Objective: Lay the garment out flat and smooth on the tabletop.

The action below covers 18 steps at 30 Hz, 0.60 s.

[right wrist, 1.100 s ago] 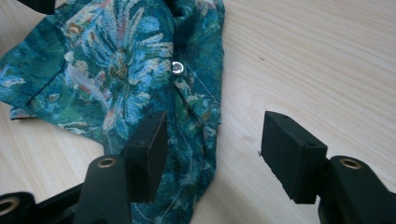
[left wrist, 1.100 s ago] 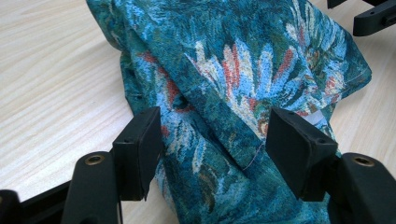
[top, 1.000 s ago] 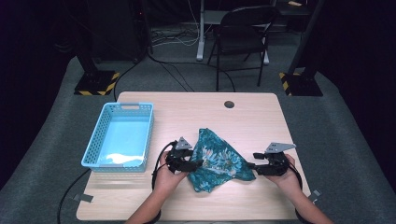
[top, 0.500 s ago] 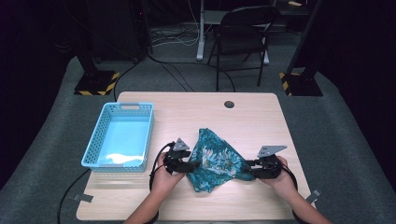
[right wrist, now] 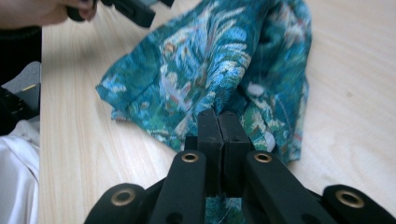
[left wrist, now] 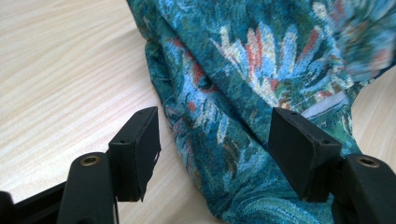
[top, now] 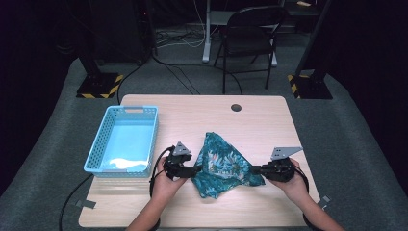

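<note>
A teal floral cloth point(top: 223, 163) lies crumpled on the wooden table point(top: 192, 115) between my two grippers. My left gripper point(top: 196, 169) is at the cloth's left edge. In the left gripper view its jaws point(left wrist: 215, 135) stand apart and have just been opening, with a fold of the cloth point(left wrist: 261, 56) between them and untouched by the pads. My right gripper point(top: 255, 169) is at the cloth's right corner. In the right gripper view its jaws point(right wrist: 218, 116) have just closed and pinch the cloth's point(right wrist: 210, 60) edge.
A light blue plastic basket point(top: 96, 159) stands on the table's left side, close to my left hand. A cable hole point(top: 235, 107) sits near the table's far edge. A dark chair point(top: 250, 33) stands on the floor beyond the table.
My right gripper slid left to the cloth's right corner and shut on it. The left gripper stayed at the cloth's left edge.
</note>
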Each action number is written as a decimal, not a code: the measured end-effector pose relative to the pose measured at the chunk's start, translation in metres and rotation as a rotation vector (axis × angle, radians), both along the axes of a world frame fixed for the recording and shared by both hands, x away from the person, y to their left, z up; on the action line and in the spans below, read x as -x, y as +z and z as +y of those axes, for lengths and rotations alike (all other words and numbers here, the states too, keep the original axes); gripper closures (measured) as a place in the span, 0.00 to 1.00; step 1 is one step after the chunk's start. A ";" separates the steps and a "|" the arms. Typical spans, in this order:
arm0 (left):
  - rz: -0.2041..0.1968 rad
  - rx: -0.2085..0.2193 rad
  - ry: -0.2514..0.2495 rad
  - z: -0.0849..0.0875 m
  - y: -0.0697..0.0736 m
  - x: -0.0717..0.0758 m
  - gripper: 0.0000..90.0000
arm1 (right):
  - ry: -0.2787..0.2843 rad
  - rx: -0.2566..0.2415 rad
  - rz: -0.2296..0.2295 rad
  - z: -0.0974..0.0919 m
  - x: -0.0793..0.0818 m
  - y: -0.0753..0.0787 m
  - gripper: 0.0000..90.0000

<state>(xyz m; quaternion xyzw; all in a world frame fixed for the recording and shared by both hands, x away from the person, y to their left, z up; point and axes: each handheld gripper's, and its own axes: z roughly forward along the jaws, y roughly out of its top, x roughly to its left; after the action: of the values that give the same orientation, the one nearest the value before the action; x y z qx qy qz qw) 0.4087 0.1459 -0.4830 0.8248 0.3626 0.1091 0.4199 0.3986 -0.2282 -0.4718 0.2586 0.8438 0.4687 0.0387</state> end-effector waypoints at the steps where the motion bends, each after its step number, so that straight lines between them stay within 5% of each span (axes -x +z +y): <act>1: 0.007 -0.001 0.002 0.000 -0.001 -0.001 0.37 | -0.001 -0.007 -0.007 -0.001 0.000 0.003 0.99; 10: 0.069 -0.013 -0.030 -0.008 -0.013 -0.003 0.40 | -0.034 -0.039 -0.028 -0.011 -0.002 0.011 0.99; 16: 0.095 -0.021 -0.058 -0.010 -0.016 -0.004 0.56 | -0.041 -0.050 -0.039 -0.015 -0.001 0.015 0.99; 18: 0.093 -0.029 -0.073 -0.010 -0.015 -0.004 0.69 | -0.044 -0.057 -0.048 -0.018 0.000 0.018 0.99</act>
<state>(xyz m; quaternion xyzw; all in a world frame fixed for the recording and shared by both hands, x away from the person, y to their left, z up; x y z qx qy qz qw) 0.4122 0.1355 -0.4984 0.8477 0.3495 0.0606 0.3944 0.3989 -0.2460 -0.4540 0.2668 0.8231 0.4976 0.0617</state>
